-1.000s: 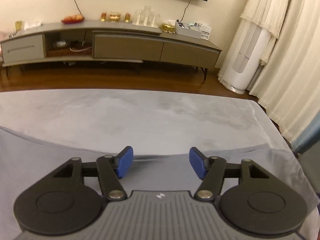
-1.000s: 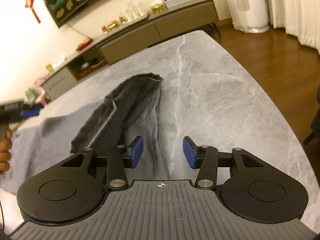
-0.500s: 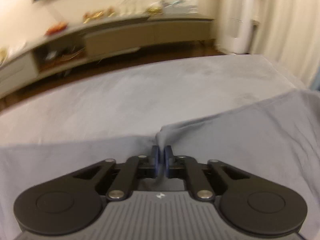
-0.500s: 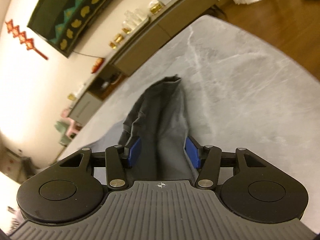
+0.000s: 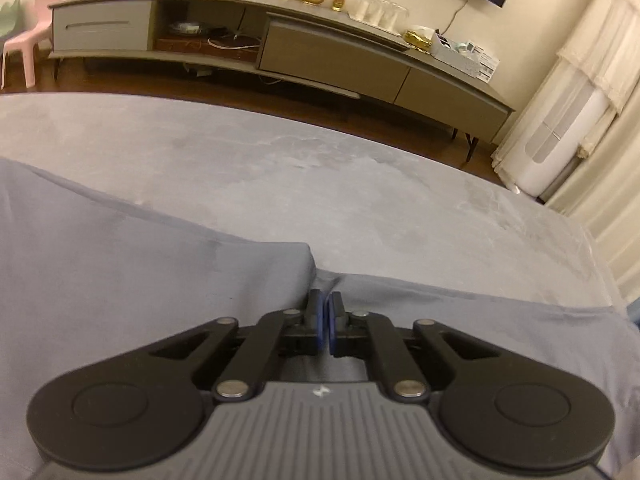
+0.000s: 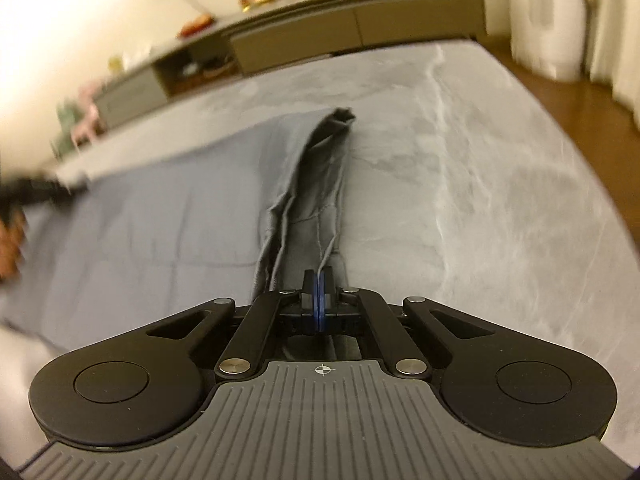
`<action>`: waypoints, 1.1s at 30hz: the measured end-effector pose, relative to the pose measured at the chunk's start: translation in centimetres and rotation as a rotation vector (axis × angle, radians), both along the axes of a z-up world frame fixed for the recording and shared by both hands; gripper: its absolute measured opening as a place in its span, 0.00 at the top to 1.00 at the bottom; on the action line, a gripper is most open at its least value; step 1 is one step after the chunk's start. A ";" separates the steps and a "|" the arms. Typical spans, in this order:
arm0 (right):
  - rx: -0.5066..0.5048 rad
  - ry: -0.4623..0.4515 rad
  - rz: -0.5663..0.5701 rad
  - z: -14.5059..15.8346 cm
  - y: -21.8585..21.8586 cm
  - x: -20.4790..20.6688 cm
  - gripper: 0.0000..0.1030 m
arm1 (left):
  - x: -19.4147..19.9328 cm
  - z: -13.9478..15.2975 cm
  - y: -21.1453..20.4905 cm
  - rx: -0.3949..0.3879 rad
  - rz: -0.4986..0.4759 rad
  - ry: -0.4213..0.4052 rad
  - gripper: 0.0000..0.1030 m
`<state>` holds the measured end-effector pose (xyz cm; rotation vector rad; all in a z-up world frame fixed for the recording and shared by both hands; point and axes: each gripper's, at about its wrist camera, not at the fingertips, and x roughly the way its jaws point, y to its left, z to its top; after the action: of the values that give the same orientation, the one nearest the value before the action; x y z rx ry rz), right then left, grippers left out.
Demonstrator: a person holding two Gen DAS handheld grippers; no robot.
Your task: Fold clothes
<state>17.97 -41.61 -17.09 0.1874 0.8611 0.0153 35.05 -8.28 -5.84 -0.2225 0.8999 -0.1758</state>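
Note:
A grey-blue garment lies spread on the grey marble table. My left gripper is shut on its far edge, which puckers at the blue pads. In the right wrist view the same garment spreads to the left, with a darker bunched sleeve running away from me. My right gripper is shut on the near end of that sleeve. The left gripper shows blurred at the left edge of that view.
A long grey TV cabinet with glassware and a fruit plate stands beyond the table. A white air purifier and curtains are at the right. A pink chair stands far left. The table's right edge drops to wood floor.
Both grippers were open a second ago. The left closed on the garment's edge first and then swung left; the right came down over the sleeve and has now shut on it.

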 end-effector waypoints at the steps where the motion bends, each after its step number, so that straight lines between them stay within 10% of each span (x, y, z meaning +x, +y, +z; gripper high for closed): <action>1: -0.030 0.002 0.015 0.1 0.3 0.1 1.00 | -0.1 0.1 -0.2 0.024 -0.012 -0.006 0.95; 11: -0.079 0.015 0.036 0.0 -0.1 0.4 1.00 | -0.2 0.9 -1.2 0.174 -0.055 -0.035 0.94; 17: 0.118 0.012 -0.108 -0.1 -3.2 0.0 0.89 | -5.7 4.9 -0.1 0.007 -0.145 -0.142 0.79; 18: 0.064 -0.005 -0.140 0.4 -2.9 -0.2 0.70 | -7.0 5.3 0.2 0.008 -0.158 -0.156 0.76; 24: -0.046 -0.154 -0.025 2.8 2.1 -0.1 0.70 | -11.9 3.0 1.1 0.086 -0.215 -0.115 0.72; 29: -0.243 -0.068 0.151 -0.4 6.5 1.5 0.68 | -12.7 0.5 3.4 0.172 -0.166 -0.089 0.72; 31: -0.234 -0.040 0.114 -0.5 5.0 1.4 0.63 | -13.0 0.6 4.8 0.263 -0.121 -0.093 0.96; 33: -0.253 -0.009 0.060 -0.4 3.1 1.0 0.62 | -13.2 1.0 7.4 0.263 -0.087 -0.070 0.96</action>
<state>19.02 -38.48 -17.49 -0.0761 0.8509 -0.0367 21.89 -0.92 -4.84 0.0667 0.8541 -0.1428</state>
